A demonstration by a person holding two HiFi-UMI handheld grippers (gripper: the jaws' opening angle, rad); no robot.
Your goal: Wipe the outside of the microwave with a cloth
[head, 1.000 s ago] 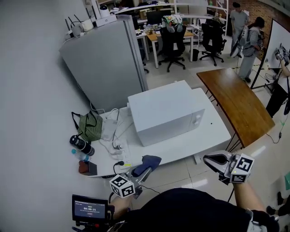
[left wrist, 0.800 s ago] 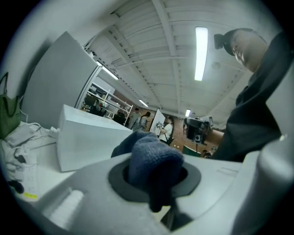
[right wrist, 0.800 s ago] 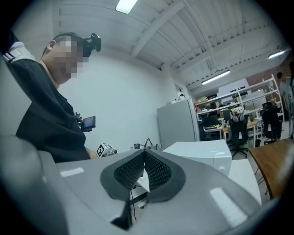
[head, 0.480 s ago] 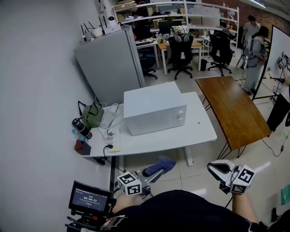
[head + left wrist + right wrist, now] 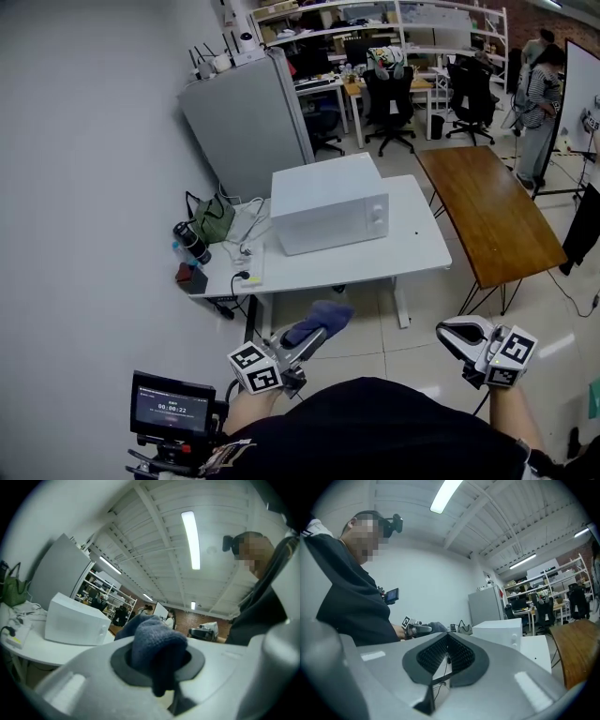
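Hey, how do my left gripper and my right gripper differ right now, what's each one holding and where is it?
The left gripper is shut on a blue cloth; the right gripper has its jaws together on nothing. The left gripper points toward the white table that bears the microwave; the right gripper sits off to the right over the floor. Both are short of the microwave and touch neither it nor the table.
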